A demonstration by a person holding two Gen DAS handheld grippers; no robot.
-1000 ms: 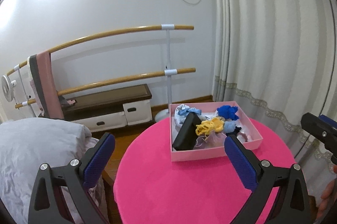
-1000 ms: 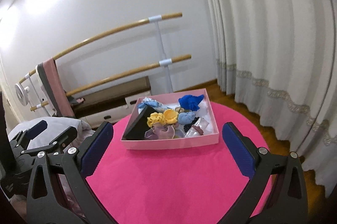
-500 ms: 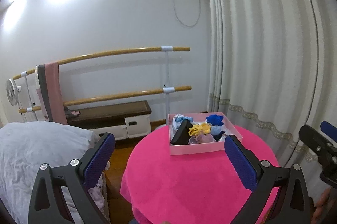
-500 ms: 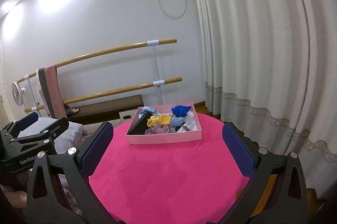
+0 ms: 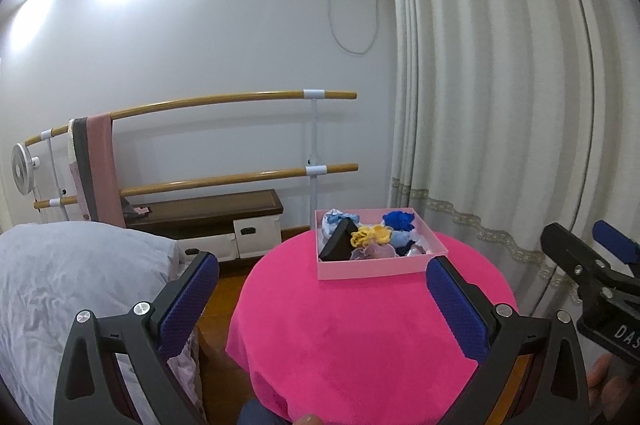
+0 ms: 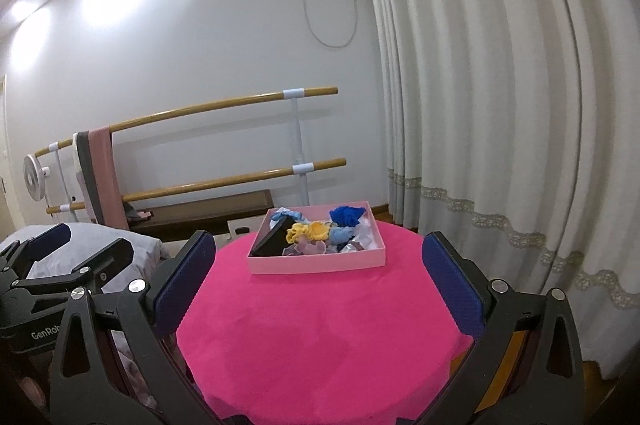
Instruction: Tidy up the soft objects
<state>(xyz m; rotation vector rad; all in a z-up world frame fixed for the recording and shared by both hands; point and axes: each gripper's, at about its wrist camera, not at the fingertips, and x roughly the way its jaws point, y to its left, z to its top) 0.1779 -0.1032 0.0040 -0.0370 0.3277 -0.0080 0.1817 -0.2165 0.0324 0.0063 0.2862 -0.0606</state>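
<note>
1. The left hand-held gripper point(image 5: 320, 309) hangs nearest the lens, its blue-padded jaws spread wide with nothing between them; I judge it is held back and released so the whole table stays in sight.
2. The right hand-held gripper point(image 6: 318, 289) is likewise released and empty, level with its partner, which suggests neither has committed to a grasp.
3. The round table covered in bright pink cloth point(image 5: 360, 337) lies between the jaws, its near half bare.
4. Toward twelve o'clock on it sits the shallow pale-pink cardboard box point(image 5: 376, 267), where the soft things are gathered: a yellow crocheted piece point(image 5: 370, 235), a deep-blue knitted bundle point(image 5: 398, 220), a light-blue ruffled cloth point(image 5: 334, 219) and a lilac frilly fabric point(image 5: 370, 251).
5. A black wedge-shaped case point(image 5: 340, 245) leans at the box's nine o'clock side, apparently crowding them.
6. Beyond stand wooden ballet barres point(image 5: 224, 101) and cream curtains point(image 5: 500, 105).
</note>
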